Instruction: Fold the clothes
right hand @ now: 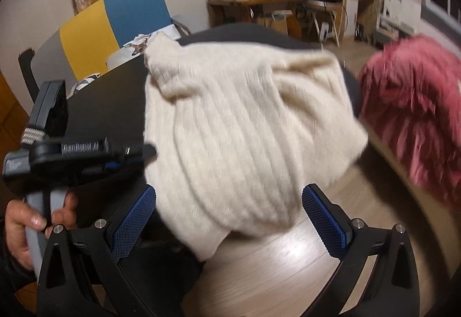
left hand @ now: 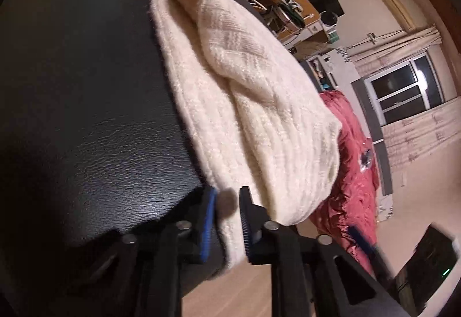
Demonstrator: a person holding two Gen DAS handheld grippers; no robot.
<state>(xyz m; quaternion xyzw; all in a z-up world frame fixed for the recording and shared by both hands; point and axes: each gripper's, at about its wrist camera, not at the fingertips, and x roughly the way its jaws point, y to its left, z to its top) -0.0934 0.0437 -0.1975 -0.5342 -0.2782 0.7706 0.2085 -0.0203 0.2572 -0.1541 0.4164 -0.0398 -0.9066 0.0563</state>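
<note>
At the bottom centre of the left wrist view the left gripper is seen with its jaws drawn in close on the near edge of a cream knitted sweater, a strip of the knit being pinched between the blue pads. The sweater is spread over a black leather-textured table, running from the gripper up toward the top centre of the frame, with its right side hanging over the table's edge. To the right of it, lower in the frame, a red quilted garment is seen above a wooden floor. In the right wrist view the right gripper is spread wide at the bottom of the frame, the sweater's hanging corner lying between its fingers without being pressed. At the lower left a hand is wrapped round the grey handle of the other gripper. A yellow and blue chair stands in the upper left, and a cluttered desk in the upper right.
</note>
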